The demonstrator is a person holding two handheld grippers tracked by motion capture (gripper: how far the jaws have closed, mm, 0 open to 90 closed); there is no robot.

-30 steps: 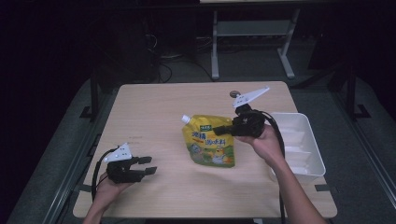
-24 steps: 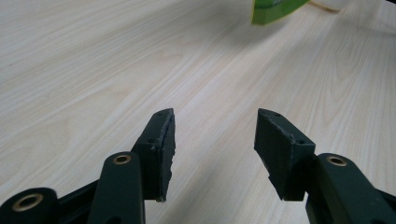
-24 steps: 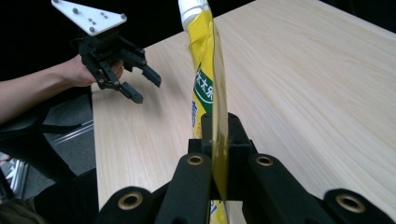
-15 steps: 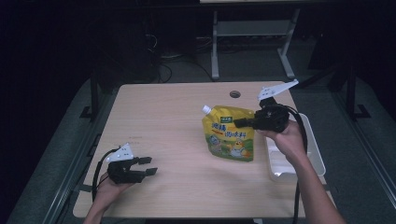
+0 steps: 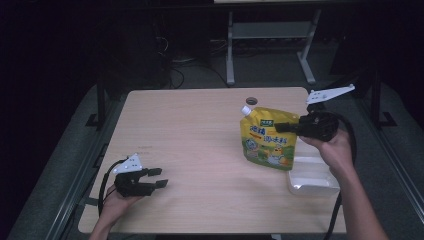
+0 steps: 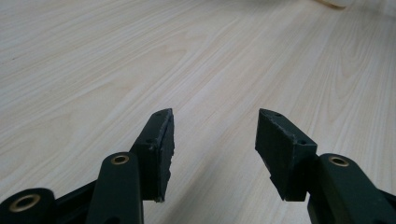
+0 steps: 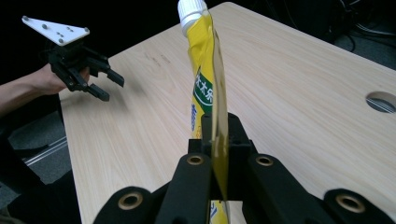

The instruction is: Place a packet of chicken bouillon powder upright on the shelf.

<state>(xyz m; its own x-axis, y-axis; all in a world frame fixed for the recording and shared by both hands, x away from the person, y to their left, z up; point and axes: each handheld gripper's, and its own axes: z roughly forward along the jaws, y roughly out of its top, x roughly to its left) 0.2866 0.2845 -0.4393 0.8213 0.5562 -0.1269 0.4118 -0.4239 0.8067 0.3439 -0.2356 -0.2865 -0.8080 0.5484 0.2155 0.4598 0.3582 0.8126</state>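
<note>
Two steps look done: your right gripper [image 5: 280,126] has its jaws pinching the yellow spouted pouch [image 5: 266,142] and holds it above the tabletop [image 5: 200,130], beside the white tray [image 5: 311,180]. Setting it down remains; your left gripper [image 5: 159,177] rests spread, empty.

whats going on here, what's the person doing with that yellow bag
A person at a wooden table works a hand-held gripper in each hand. The right gripper is shut on the edge of a yellow spouted pouch, holding it upright in the air beside a white tray at the table's right edge. The left gripper hovers low over the near left part of the table, its jaws apart with nothing between them. The pouch is not in the tray yet.
</note>
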